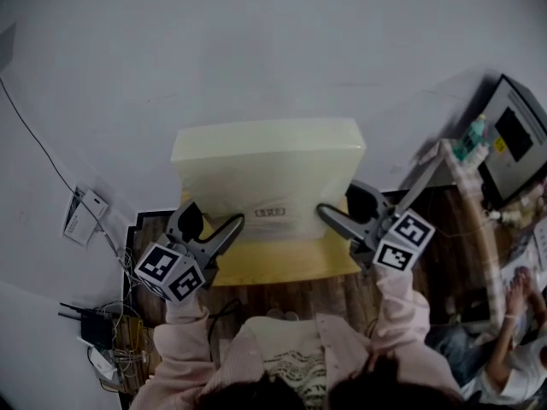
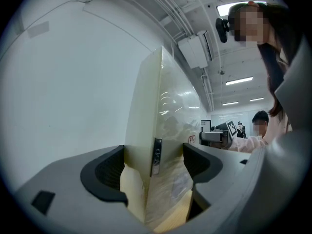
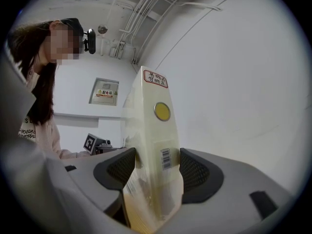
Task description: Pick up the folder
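both grippers clamp an upright folder

a white wall (image 1: 256,41) rises behind a wooden table (image 1: 282,267). the pale yellow folder (image 1: 269,169) stands upright at the table's far edge, close to the wall. the left gripper (image 1: 231,225) pinches its left end and the right gripper (image 1: 329,216) its right end, with the pads pressed on both faces. that right end carries a round yellow sticker (image 3: 162,111) above a small barcode (image 3: 166,158).

The head view is dim and grey, darkening to black at its rounded corners. Both gripper views are brighter, lit by white ceiling strip lights (image 2: 239,81) overhead. Glare streaks the glossy side of the pale yellow translucent plastic folder (image 2: 178,101). Straight lines bow strongly toward every edge, and the nearest surfaces look soft.
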Tool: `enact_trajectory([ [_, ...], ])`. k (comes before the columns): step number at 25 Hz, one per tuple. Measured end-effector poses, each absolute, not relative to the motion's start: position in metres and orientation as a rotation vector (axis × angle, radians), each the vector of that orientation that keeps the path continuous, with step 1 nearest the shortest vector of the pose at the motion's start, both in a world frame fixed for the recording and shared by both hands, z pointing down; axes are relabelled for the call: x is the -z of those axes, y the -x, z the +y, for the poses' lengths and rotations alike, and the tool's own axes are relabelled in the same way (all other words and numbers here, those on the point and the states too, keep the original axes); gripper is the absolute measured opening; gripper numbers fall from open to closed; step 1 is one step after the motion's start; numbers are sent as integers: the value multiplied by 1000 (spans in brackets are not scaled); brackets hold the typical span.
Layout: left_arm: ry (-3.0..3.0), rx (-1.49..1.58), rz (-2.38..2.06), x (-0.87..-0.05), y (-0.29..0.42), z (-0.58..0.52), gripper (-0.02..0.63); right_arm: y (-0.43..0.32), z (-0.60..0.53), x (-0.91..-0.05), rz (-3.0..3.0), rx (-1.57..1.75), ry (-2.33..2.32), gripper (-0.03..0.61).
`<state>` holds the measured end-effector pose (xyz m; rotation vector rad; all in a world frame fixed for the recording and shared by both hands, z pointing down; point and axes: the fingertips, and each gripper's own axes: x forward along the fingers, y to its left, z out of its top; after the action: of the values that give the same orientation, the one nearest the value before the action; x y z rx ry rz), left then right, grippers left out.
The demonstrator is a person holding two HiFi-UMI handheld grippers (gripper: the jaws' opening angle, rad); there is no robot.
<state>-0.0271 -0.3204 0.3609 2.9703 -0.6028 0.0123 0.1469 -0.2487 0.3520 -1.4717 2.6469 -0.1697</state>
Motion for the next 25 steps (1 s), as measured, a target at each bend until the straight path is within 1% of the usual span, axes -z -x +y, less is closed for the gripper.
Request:
enact_trajectory([
  [25, -2992, 14, -661, -354, 23, -304, 387, -151, -238, -343, 2676, 70, 1443, 275],
])
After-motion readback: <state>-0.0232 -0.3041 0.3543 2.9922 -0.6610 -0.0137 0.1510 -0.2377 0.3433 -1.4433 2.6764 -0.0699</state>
